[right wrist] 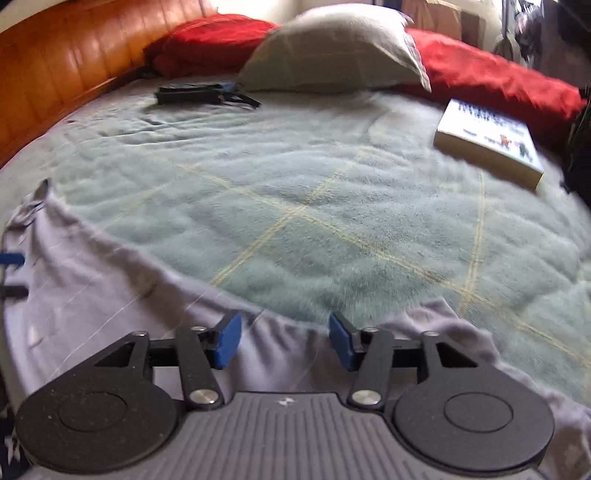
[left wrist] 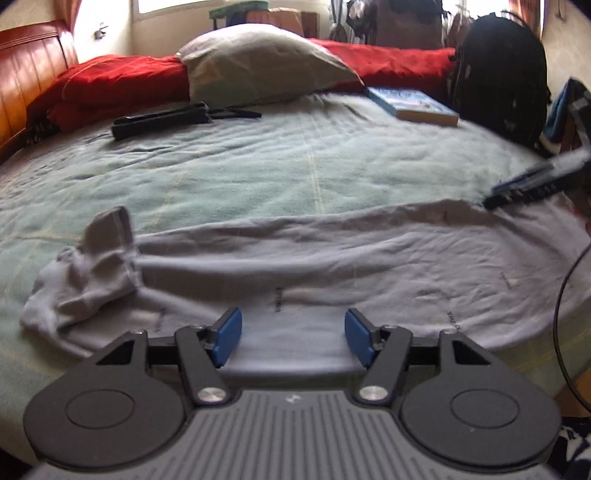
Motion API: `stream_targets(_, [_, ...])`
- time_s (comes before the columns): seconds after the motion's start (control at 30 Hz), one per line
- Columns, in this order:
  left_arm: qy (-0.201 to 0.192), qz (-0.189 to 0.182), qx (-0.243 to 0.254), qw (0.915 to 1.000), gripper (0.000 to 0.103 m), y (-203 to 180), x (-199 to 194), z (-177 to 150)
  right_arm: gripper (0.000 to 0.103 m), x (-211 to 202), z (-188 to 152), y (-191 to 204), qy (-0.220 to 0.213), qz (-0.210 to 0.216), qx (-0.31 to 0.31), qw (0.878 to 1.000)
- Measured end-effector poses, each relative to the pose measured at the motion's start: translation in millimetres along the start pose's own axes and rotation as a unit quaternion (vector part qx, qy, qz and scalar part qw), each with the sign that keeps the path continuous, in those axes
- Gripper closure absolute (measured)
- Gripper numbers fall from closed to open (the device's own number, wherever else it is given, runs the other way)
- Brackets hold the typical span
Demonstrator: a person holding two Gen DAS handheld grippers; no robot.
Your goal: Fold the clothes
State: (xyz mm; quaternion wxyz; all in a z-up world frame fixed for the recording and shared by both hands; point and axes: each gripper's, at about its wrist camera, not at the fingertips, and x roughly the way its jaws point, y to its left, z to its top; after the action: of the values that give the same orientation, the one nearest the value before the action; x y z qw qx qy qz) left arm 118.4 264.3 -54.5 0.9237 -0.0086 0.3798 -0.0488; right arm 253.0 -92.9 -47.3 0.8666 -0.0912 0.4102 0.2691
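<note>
Covering the bed, a pale green blanket; grey garment spread along its near edge, sleeve bunched toward the left. Book near far right corner. Left gripper spread above cloth, clasping nothing; right gripper likewise spread.

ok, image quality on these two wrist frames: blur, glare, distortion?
Left wrist view: backlit, window blown out; right tool smeared by motion blur; fisheye bows the blanket; grey garment fairly sharp. Right wrist view: blurred throughout, book text unreadable, pillow soft, glare on headboard; own tool crisp.
</note>
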Motion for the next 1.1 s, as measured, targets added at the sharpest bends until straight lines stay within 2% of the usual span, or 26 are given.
stream_targets(0.07, [-0.007,-0.001,-0.029,0.9995,0.038,16,-2,0,0.026,-15,-10,8,-0.011,0.007,-0.012,1.0])
stream_targets(0.23, [-0.026,0.002,-0.105,0.9941,0.038,58,-5,1,0.024,-36,-29,20,-0.03,0.009,-0.011,0.999])
stream_targets(0.33, [-0.05,0.05,-0.162,0.9842,0.04,89,-14,0,0.023,-39,-35,19,-0.031,0.005,0.002,1.0])
stream_targets(0.4, [-0.068,0.074,-0.179,0.9787,0.038,104,-26,-3,0.023,-39,-38,16,-0.029,0.003,0.01,1.0])
stream_targets(0.5, [-0.067,0.108,-0.191,0.9735,0.035,122,-36,-9,0.022,-35,-39,14,-0.025,-0.003,0.016,1.0])
stream_targets(0.6, [-0.06,0.128,-0.187,0.9722,0.035,129,-40,-15,0.022,-34,-38,14,-0.025,-0.003,0.019,0.999])
stream_targets(0.73, [-0.054,0.121,-0.143,0.9809,0.035,114,-43,-17,0.024,-41,-33,27,-0.043,0.011,0.002,0.999])
stream_targets(0.8, [-0.052,0.115,-0.118,0.9851,0.036,104,-45,-18,0.036,-47,-27,40,-0.058,0.03,-0.025,0.998])
stream_targets(0.87, [-0.049,0.109,-0.092,0.9885,0.036,94,-46,-18,0.043,-53,-18,64,-0.066,0.057,-0.069,0.994])
stream_targets(0.93, [-0.043,0.103,-0.062,0.9918,0.033,83,-47,-19,0.051,-55,-10,96,-0.068,0.087,-0.127,0.986])
stream_targets(1.0, [-0.034,0.096,-0.036,0.9941,0.032,70,-48,-23,0.066,-52,-3,130,-0.065,0.12,-0.182,0.974])
stream_targets(1.1, [-0.027,0.087,-0.027,0.9955,0.031,62,-52,-27,0.071,-44,3,180,-0.058,0.173,-0.247,0.952])
